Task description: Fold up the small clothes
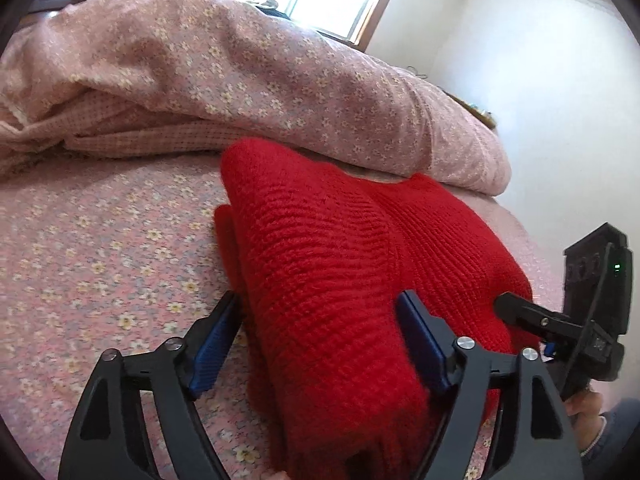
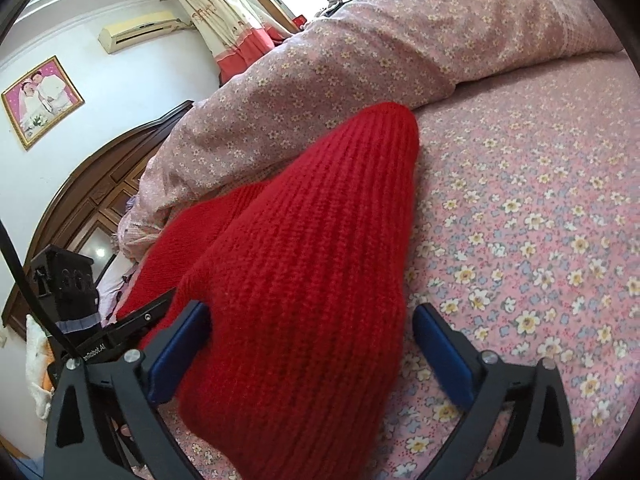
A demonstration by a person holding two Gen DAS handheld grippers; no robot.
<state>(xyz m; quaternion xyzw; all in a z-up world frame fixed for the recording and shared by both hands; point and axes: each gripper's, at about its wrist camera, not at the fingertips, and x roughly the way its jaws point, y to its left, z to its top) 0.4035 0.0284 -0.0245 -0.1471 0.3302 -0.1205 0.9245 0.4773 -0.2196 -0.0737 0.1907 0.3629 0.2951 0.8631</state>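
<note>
Lying on the flowered bed sheet [image 2: 540, 200], the red knit sweater [image 1: 328, 264] is looking already doubled into a thick bundle. Both the left gripper [image 1: 320, 332] and right gripper [image 2: 312, 344] are straddling it, fingers spread wide, gripping nothing; perhaps only tidying is remaining.

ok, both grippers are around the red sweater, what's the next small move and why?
Probably close both. The left gripper and right gripper each straddle a fold of the red sweater with jaws open wide, so neither is gripping it on the bed sheet.
</note>
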